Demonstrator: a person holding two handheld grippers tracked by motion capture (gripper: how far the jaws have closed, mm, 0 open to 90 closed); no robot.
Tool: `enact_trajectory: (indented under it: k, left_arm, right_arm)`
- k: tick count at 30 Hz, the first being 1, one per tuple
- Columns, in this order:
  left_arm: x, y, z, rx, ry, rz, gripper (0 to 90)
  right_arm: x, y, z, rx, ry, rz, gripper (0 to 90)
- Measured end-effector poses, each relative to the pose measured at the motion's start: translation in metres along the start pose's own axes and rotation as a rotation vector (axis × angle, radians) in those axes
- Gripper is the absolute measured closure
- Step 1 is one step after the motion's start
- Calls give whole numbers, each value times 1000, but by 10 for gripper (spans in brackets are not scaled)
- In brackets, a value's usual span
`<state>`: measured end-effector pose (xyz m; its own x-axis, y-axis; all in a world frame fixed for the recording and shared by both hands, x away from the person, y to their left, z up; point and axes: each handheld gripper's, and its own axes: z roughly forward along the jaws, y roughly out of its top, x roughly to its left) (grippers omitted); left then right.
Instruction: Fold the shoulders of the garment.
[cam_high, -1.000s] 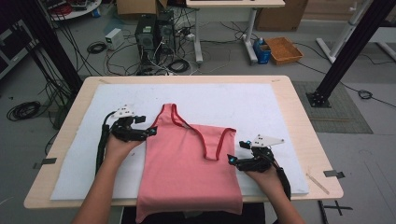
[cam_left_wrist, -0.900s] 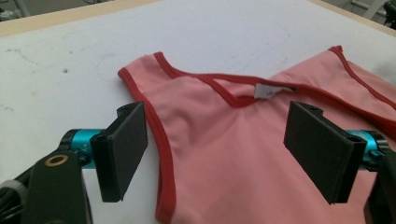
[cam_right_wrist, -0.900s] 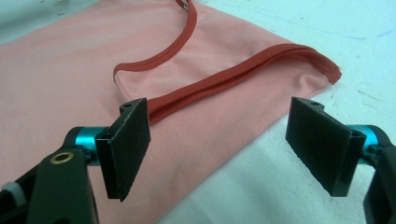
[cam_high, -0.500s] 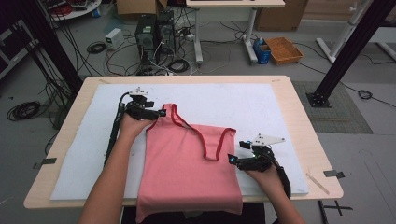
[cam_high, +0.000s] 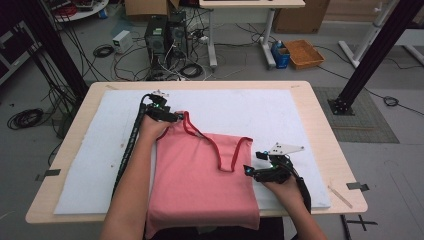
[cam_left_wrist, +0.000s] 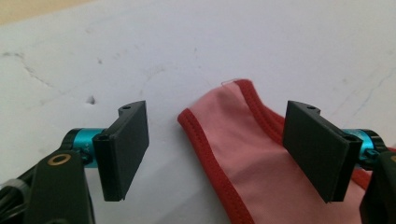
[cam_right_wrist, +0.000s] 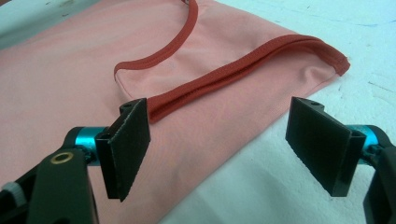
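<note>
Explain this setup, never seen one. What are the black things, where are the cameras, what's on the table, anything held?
A person works at a table, a handheld two-jaw gripper in each hand. One camera looks down from above; one more rides on each gripper, looking along its black jaws. A pink tank top with red trim lies flat on a white mat. The left gripper is at the top's far shoulder strap, jaws open either side of it, not pinching. The right gripper sits at the near strap, jaws open over the fabric edge. Nothing is held yet.
</note>
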<state>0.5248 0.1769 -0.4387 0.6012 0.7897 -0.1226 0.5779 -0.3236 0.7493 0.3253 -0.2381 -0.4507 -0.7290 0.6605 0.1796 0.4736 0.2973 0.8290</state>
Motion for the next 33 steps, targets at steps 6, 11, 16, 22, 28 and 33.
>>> enact_trajectory:
  k: [6, 11, 16, 22, 28, 33]
  left_arm:
    - [-9, 4, 13, 66, 65, 88, 398]
    - [-17, 5, 14, 55, 44, 120, 712]
    - [-23, 7, 12, 26, 51, 147, 831]
    - [-21, 4, -10, -70, -10, 106, 834]
    - [-34, -3, -39, -148, -32, 127, 833]
    - [-52, -11, -57, -199, -60, 158, 833]
  right_arm:
    - [0, 0, 1, 8, 1, -6, 219]
    - [1, 0, 1, 13, -2, -11, 219]
    - [2, 0, 1, 13, -1, -19, 219]
    - [1, 1, 2, 21, 7, -14, 219]
    - [2, 0, 2, 21, 9, -22, 219]
    - [2, 0, 2, 14, 5, -25, 219]
